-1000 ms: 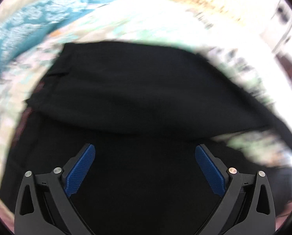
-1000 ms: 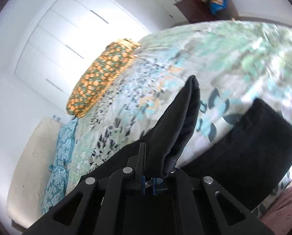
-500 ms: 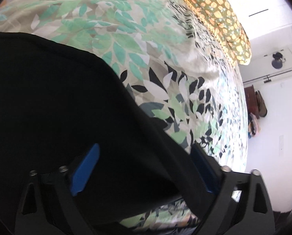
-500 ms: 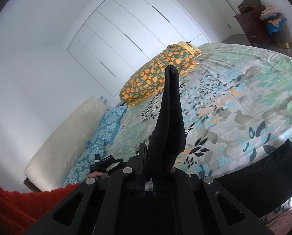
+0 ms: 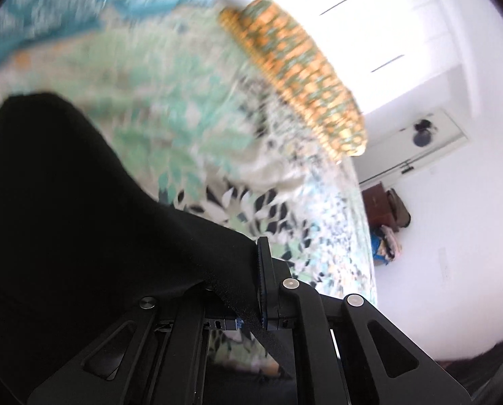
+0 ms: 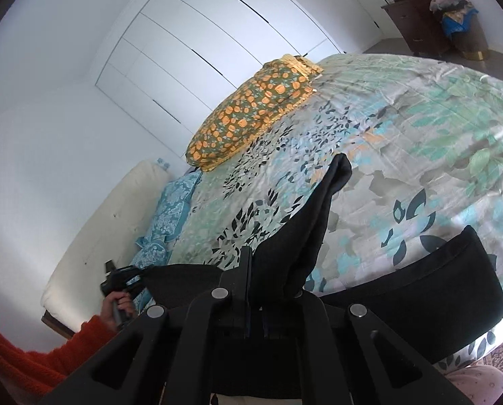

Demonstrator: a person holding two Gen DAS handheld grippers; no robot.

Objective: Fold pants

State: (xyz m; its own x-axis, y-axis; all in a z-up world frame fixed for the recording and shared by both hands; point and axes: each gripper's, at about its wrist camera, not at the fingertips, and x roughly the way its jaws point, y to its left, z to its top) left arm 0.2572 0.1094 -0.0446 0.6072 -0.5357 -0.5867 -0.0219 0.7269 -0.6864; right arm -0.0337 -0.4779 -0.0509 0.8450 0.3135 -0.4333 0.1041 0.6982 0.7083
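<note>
The black pants hang from both grippers above a leaf-patterned bed. In the left wrist view my left gripper is shut on an edge of the pants, which fill the lower left. In the right wrist view my right gripper is shut on a fold of the pants that stands up past the fingers. A further part of the pants drapes at the lower right. My left gripper shows at the left of that view, in a hand with an orange sleeve.
The bedspread runs across both views. An orange-patterned pillow and a blue pillow lie at its far side. White wardrobe doors stand behind. A dark dresser with clothes stands in the far corner.
My left gripper has shut on the pants edge; it was open before. Both grippers have lifted the pants off the bed, and the right view has tilted back down toward the bedspread.
</note>
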